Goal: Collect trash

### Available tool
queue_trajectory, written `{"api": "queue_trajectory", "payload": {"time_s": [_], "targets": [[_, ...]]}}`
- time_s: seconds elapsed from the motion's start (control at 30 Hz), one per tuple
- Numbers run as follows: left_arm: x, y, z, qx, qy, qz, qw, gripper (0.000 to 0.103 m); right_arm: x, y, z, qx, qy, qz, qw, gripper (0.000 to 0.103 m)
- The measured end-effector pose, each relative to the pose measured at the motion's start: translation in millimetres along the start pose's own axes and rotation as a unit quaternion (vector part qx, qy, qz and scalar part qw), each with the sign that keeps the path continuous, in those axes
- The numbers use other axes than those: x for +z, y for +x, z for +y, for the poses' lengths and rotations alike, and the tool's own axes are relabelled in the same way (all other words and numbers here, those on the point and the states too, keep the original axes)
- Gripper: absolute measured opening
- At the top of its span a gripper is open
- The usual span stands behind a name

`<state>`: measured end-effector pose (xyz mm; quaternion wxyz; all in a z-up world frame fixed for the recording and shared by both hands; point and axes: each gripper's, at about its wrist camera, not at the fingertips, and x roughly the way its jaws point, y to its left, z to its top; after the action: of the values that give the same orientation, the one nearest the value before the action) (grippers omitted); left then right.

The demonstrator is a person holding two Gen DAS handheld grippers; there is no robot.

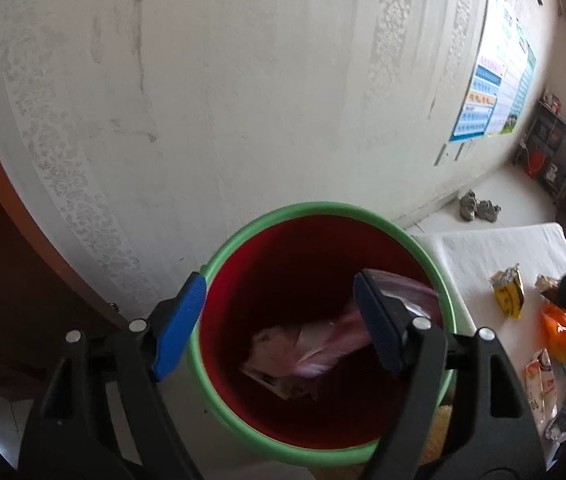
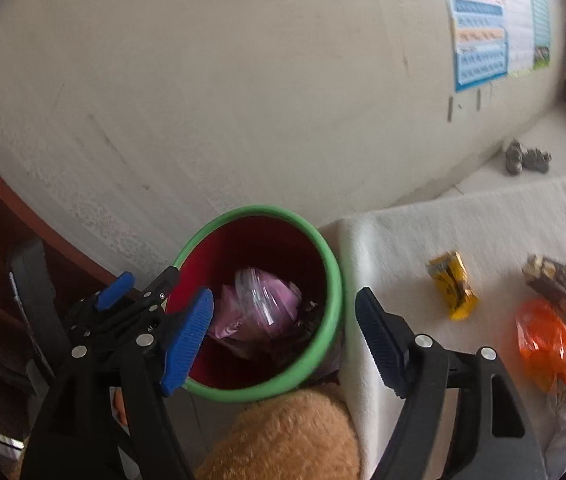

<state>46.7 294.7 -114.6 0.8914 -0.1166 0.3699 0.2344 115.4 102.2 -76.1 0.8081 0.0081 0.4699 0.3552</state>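
Both the left hand-held gripper (image 1: 279, 324) and right hand-held gripper (image 2: 285, 336) hung wide and empty over the bin (image 2: 333, 280), pink wrapper (image 2: 259, 300) inside.

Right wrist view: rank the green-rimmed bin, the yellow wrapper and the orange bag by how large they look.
1. green-rimmed bin, plainly largest.
2. orange bag.
3. yellow wrapper.
The bag lies nearer the camera than the wrapper, so its lead may be partly nearness.
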Motion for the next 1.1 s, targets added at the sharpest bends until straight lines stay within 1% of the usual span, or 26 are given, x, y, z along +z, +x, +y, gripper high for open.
{"api": "queue_trajectory", "payload": {"time_s": [0.07,0.13,0.17,0.27,0.33,0.37,0.4,0.43,0.47,0.5,0.53,0.57,0.6,0.63,0.67,0.7,0.77,0.8,0.83,0.87,0.9,0.97,1.07,1.1], "targets": [[1,-4,-5,-0.002,0.008,-0.005,1.0000,0.073,-6,-15,-11,-0.020,-0.004,-0.004,1.000,0.072],[1,-9,-13,-0.009,0.012,-0.009,0.9998,0.073,-16,-36,-29,-0.058,-0.013,-0.010,0.998,0.072],[1,-11,-18,-0.014,0.015,-0.010,0.9997,0.073,-21,-50,-44,-0.083,-0.015,-0.014,0.996,0.072],[1,-17,-38,-0.029,0.030,-0.012,0.9990,0.073,-29,-79,-87,-0.135,0.001,-0.016,0.991,0.079],[-1,-24,-57,-0.044,0.048,-0.014,0.9978,0.073,-36,-104,-128,-0.175,0.025,-0.015,0.984,0.079],[-3,-27,-63,-0.049,0.054,-0.014,0.9973,0.073,-40,-116,-147,-0.200,0.038,-0.016,0.979,0.079],[-4,-29,-71,-0.055,0.059,-0.015,0.9966,0.073,-47,-130,-174,-0.234,0.061,-0.018,0.970,0.079],[-5,-33,-81,-0.065,0.065,-0.014,0.9957,0.074,-55,-142,-198,-0.257,0.087,-0.021,0.962,0.079],[-7,-37,-90,-0.074,0.070,-0.013,0.9947,0.073,-63,-149,-215,-0.272,0.112,-0.024,0.955,0.079],[-8,-40,-100,-0.082,0.075,-0.012,0.9937,0.073,-77,-159,-243,-0.289,0.160,-0.027,0.943,0.079],[-10,-45,-115,-0.095,0.086,-0.011,0.9917,0.073,-90,-164,-260,-0.297,0.197,-0.028,0.934,0.079],[-12,-48,-123,-0.102,0.093,-0.011,0.9904,0.073,-106,-168,-282,-0.298,0.247,-0.023,0.922,0.079],[-15,-50,-133,-0.110,0.100,-0.009,0.9888,0.073,-114,-169,-292,-0.291,0.274,-0.020,0.916,0.079],[-18,-53,-147,-0.125,0.107,-0.003,0.9864,0.073,-121,-171,-300,-0.275,0.301,-0.021,0.913,0.079],[-21,-54,-155,-0.134,0.108,0.003,0.9850,0.073,-127,-171,-303,-0.257,0.316,-0.023,0.913,0.079],[-25,-54,-164,-0.145,0.110,0.011,0.9832,0.073,-129,-169,-299,-0.240,0.318,-0.022,0.917,0.079],[-35,-54,-187,-0.168,0.118,0.033,0.9782,0.073,-125,-162,-283,-0.228,0.288,-0.010,0.930,0.079],[-41,-54,-200,-0.178,0.129,0.043,0.9747,0.073,-122,-155,-270,-0.221,0.264,-0.002,0.939,0.079],[-47,-54,-209,-0.182,0.141,0.049,0.9719,0.073,-121,-149,-260,-0.212,0.245,0.006,0.946,0.079],[-51,-55,-217,-0.184,0.150,0.052,0.9700,0.073,-119,-143,-254,-0.204,0.235,0.013,0.950,0.079],[-56,-56,-223,-0.186,0.161,0.054,0.9679,0.073,-117,-135,-247,-0.190,0.223,0.029,0.956,0.081],[-66,-57,-235,-0.187,0.178,0.061,0.9640,0.073,-118,-122,-244,-0.171,0.212,0.062,0.960,0.083],[-74,-53,-244,-0.195,0.179,0.085,0.9605,0.073,-126,-104,-243,-0.168,0.210,0.094,0.959,0.083],[-76,-50,-247,-0.198,0.178,0.094,0.9593,0.073,-129,-98,-244,-0.167,0.212,0.104,0.957,0.080]]}}
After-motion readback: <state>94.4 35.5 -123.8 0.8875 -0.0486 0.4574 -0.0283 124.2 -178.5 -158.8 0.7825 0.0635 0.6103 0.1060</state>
